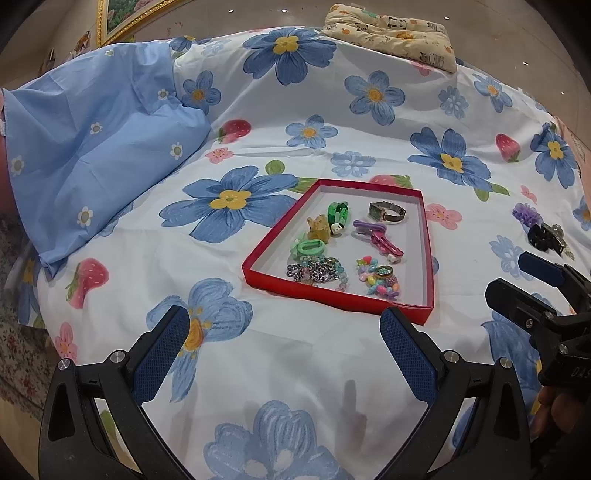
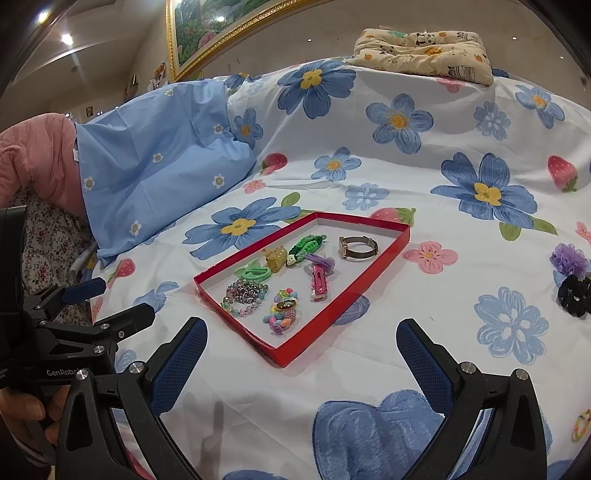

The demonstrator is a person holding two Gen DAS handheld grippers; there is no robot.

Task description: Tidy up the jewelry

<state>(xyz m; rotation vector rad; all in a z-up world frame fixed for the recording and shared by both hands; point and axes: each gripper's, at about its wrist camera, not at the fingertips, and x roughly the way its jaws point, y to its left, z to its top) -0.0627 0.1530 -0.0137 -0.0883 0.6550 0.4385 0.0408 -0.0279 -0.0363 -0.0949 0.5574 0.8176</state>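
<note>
The red tray lies flat on the flowered bedsheet, ahead of both grippers, and holds most of the jewelry: a watch near its far right corner, a green braided piece beside a yellow claw clip, a pink hair clip at the middle, a mint hair tie, and along the near edge a chain bracelet and a beaded bracelet. Outside the tray, well to its right on the sheet, a purple scrunchie sits just behind a black scrunchie. Only the right wrist view catches a small multicoloured ring-shaped piece at its lower right edge, and a pink sleeve at far left. The left gripper hovers over bare sheet short of the tray, its fingers spread wide with nothing between them; the right gripper is likewise wide apart and empty. Each view shows the other gripper at its side, with part of a hand on the handle. A blue pillow lies to the left and a panda-print cushion at the far edge.
</note>
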